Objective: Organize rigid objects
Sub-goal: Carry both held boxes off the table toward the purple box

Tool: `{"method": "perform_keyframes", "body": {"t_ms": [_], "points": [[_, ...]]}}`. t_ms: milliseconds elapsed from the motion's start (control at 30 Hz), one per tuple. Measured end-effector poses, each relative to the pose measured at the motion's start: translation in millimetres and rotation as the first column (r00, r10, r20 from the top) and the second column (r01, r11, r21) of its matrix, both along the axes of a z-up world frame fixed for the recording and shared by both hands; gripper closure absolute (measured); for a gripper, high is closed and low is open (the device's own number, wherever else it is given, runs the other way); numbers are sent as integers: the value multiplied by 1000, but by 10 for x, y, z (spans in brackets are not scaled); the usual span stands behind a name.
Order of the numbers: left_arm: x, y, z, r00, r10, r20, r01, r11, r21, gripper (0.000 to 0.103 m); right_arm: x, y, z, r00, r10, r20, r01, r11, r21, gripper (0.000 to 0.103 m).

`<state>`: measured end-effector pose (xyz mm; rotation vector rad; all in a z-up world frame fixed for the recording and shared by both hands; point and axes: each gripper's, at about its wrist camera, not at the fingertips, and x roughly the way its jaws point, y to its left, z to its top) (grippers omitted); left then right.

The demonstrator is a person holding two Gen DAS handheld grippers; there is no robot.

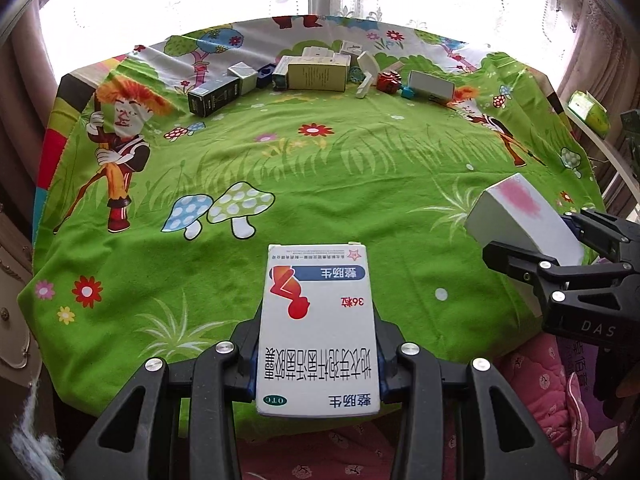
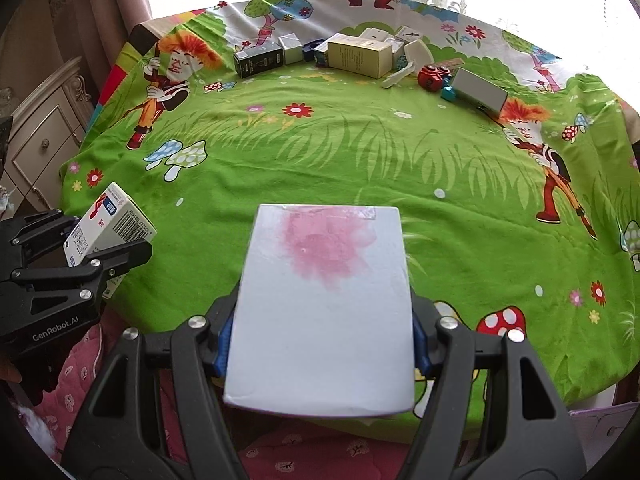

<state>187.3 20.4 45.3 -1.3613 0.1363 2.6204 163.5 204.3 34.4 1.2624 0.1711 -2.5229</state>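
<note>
The medicine box [image 1: 318,332] reads "OTC"; one hand-held gripper [image 2: 60,276] reads "GenRobot.AI".

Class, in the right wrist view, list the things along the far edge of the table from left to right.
Black box → small silver box → olive-yellow box → red toy → grey-white box.

Cloth [image 1: 320,168]: bright green, printed with pale grass, red flowers, spotted mushrooms, orange-haired cartoon figures.
Medicine box [image 1: 318,328]: white, blue banner, red figure, black lettering.
Pale box [image 2: 324,312]: grey-white with a pink blotch.
Dark box [image 1: 212,98]: black.
Carton [image 1: 318,74]: olive-yellow.
Quilt [image 2: 304,456]: pink, small dark motifs.
</note>
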Motion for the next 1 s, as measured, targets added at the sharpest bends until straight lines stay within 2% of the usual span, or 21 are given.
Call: {"method": "perform_keyframes", "body": {"t_ms": [333,600,800,1000], "points": [[104,589,87,991,-133,-5,132,991,-24,62,269,601,197,994,-98,-50,96,994,-48,34],[186,1092,145,969,-247,10,247,968,-43,62,434,1055,268,981,-181,-66,175,981,-87,34],[305,1537,147,935,-352,36,353,934,-52,62,635,1387,276,968,-239,-76,232,968,-90,34],[508,2046,148,881,-469,55,472,879,-64,62,921,1775,269,946,-316,-78,309,947,-83,34]]}}
